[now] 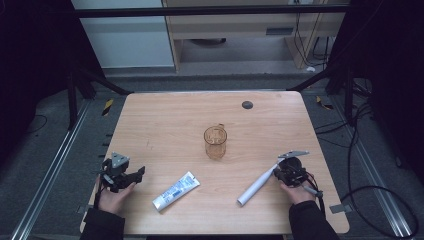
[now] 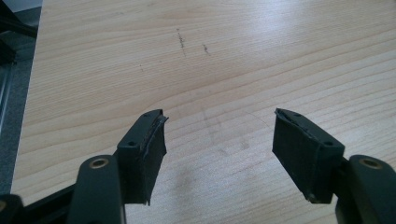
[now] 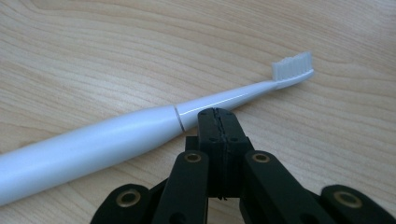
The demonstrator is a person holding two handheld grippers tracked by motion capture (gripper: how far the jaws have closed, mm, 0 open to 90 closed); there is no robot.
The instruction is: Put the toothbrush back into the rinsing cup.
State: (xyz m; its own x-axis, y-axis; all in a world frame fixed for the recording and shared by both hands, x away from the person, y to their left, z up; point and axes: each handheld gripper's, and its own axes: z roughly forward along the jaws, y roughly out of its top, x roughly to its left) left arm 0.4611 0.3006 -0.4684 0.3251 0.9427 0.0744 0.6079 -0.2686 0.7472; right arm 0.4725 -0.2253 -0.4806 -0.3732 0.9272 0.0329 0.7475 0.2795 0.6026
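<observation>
A: Right gripper (image 3: 218, 114)? 
B: Jaws pressed together on nothing, just beside the electric toothbrush (image 3: 140, 128), which lies flat on the table (image 1: 165, 115), likely lining up a grasp
A: Left gripper (image 2: 217, 135)? 
B: Jaws wide apart over bare wood, idle, toothpaste tube (image 1: 175, 190) nearby

I count one electric toothbrush (image 1: 256, 185) on my tabletop (image 1: 170, 120), white, a single piece with one brush head. One toothpaste tube (image 1: 175, 190) lies there too. One clear amber cup (image 1: 215, 142) stands there, with one handle. That makes three loose things in all. I have two grippers: one left gripper (image 1: 137, 175) and one right gripper (image 1: 276, 172), each with two black jaws. One dark round disc (image 1: 247, 104) is set in the tabletop.
</observation>
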